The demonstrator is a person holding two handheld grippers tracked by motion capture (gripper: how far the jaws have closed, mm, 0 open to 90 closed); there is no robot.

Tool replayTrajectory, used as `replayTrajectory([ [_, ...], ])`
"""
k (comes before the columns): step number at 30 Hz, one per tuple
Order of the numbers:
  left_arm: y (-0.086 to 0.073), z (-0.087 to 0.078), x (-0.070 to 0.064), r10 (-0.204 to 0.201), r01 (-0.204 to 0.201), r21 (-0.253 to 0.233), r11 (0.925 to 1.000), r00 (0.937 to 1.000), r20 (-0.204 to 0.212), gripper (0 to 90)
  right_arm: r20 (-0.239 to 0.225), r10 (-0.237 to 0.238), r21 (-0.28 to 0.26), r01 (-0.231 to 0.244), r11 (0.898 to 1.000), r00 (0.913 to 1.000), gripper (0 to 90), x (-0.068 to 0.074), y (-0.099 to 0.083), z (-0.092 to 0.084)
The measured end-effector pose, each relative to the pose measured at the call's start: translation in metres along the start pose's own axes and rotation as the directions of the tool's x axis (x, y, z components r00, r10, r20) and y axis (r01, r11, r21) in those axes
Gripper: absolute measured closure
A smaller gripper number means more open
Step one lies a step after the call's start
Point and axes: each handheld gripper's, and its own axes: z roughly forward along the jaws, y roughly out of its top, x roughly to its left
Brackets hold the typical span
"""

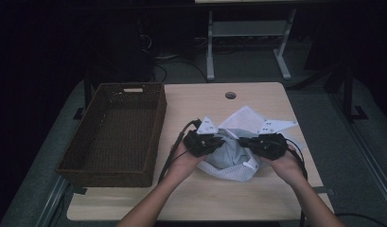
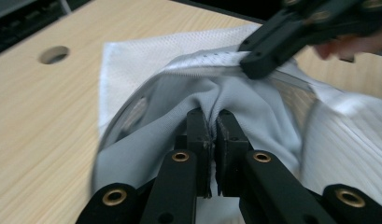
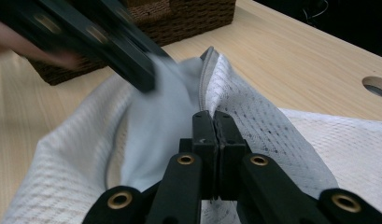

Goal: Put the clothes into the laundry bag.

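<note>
On the light wooden table (image 1: 257, 198) lies a white mesh laundry bag (image 1: 243, 119) with a pale grey garment (image 1: 227, 153) bunched in its mouth, right of the table's middle and toward the near edge. Both sit between the person's two hands. The left gripper (image 1: 214, 142) comes in from the left, and in the left gripper view its black jaws are clenched on a fold of the grey garment (image 2: 179, 98), the cloth pinched in the thin seam between the pads. The right gripper (image 1: 245, 142) comes in from the right; in the right gripper view its jaws are pressed together on the bag's white mesh edge (image 3: 254, 112), just beside the bag's zip, with the grey garment (image 3: 160, 116) lying inside the opening to the left of them. Each gripper view also shows the other gripper farther off, at the far side of the cloth. A dark brown woven rectangular basket (image 1: 116, 137) stands on the left part of the table, well apart from the bag. A round cable hole (image 1: 230, 95) sits in the tabletop near the far edge, beyond the bag.
</note>
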Motion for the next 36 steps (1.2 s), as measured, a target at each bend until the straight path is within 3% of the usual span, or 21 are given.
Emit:
replayTrajectory([
  [2,-0.005,0.029,-0.001,0.012,-0.012,0.054,0.9985,0.9999,0.0,85.5,0.008,0.004,-0.003,-0.004,1.0,1.0,88.0,-0.002,-0.001,-0.002],
  [4,-0.012,0.047,-0.002,0.025,-0.023,0.089,0.9957,0.9996,-0.014,85.5,0.019,0.006,-0.006,-0.006,1.0,0.9998,88.0,-0.004,-0.001,-0.005],
  [7,-0.026,0.071,0.002,0.009,-0.005,0.125,0.9921,0.9994,-0.033,85.6,0.037,0.022,-0.013,-0.021,1.0,0.9991,88.0,-0.008,-0.003,-0.009],
  [10,-0.031,0.078,0.005,-0.005,0.009,0.091,0.9958,0.9992,-0.039,85.7,0.046,0.038,-0.024,-0.037,0.999,0.9982,88.0,-0.013,-0.005,-0.014],
  [13,-0.027,0.084,0.006,0.008,-0.001,0.085,0.9964,0.9965,-0.083,85.7,0.056,0.043,-0.033,-0.041,0.999,0.9975,88.0,-0.015,-0.005,-0.016],
  [17,-0.021,0.093,0.013,-0.026,0.035,0.073,0.9967,0.9929,-0.116,85.2,0.075,0.051,-0.032,-0.049,0.998,0.9959,88.0,-0.016,-0.006,-0.016],
  [20,-0.02,0.087,0.015,-0.055,0.061,0.057,0.9965,0.994,-0.095,81.3,0.079,0.063,-0.036,-0.06,0.998,0.9949,88.0,-0.019,-0.008,-0.016],
  [22,-0.019,0.073,0.016,-0.081,0.082,0.024,0.9963,0.9946,-0.066,74.8,0.074,0.065,-0.039,-0.063,0.997,0.9951,88.0,-0.021,-0.01,-0.016],
  [26,-0.014,0.037,0.013,-0.087,0.087,-0.017,0.9961,0.9959,-0.023,63.4,0.073,0.069,-0.031,-0.067,0.997,0.995,88.0,-0.022,-0.011,-0.013],
  [29,-0.014,0.013,0.009,-0.049,0.049,0.003,0.9988,0.9983,-0.031,55.3,0.075,0.063,-0.028,-0.061,0.998,0.9952,87.9,-0.021,-0.011,-0.012],
  [32,-0.021,0.0,0.008,-0.034,0.036,0.027,0.999,0.9977,-0.059,51.1,0.076,0.064,-0.026,-0.063,0.998,0.995,87.9,-0.02,-0.011,-0.012],
  [36,-0.042,0.002,0.012,-0.057,0.061,0.093,0.9938,0.9976,-0.039,46.7,0.073,0.065,-0.018,-0.064,0.998,0.9952,87.9,-0.019,-0.012,-0.012],
])
